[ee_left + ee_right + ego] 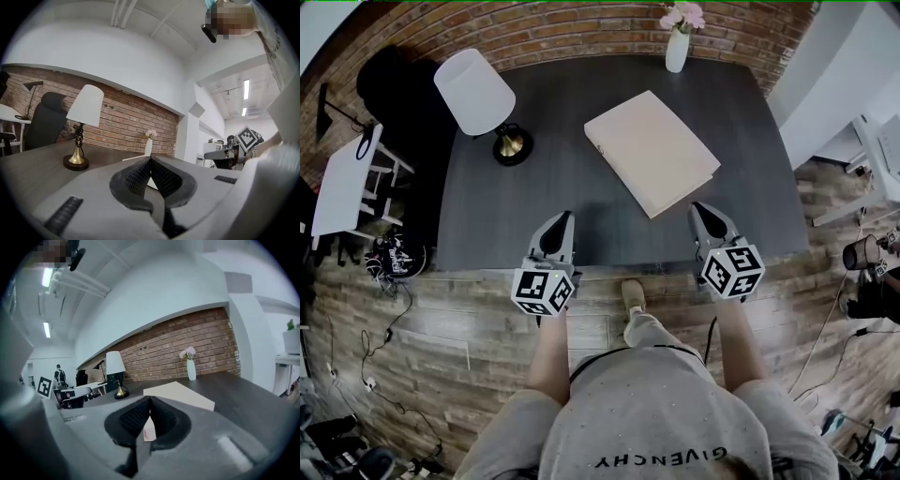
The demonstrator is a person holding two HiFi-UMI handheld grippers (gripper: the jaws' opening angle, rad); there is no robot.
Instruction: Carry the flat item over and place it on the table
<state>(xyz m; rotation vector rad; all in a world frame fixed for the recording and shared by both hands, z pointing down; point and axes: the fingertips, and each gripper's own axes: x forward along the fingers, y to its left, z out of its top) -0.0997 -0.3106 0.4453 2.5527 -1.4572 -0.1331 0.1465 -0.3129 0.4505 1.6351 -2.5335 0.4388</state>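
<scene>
Head view: flat beige item (652,152) lies on dark table (534,206) right of centre, beyond left gripper (558,223) and right gripper (705,214) at its near edge; left gripper view: jaws together, empty; right gripper view: same, item ahead.

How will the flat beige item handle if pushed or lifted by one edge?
The flat beige item looks stiff: straight edges, no sag. Flat on the table, it would likely slide, not tip. Broad, so an edge grip may let it tilt.
</scene>
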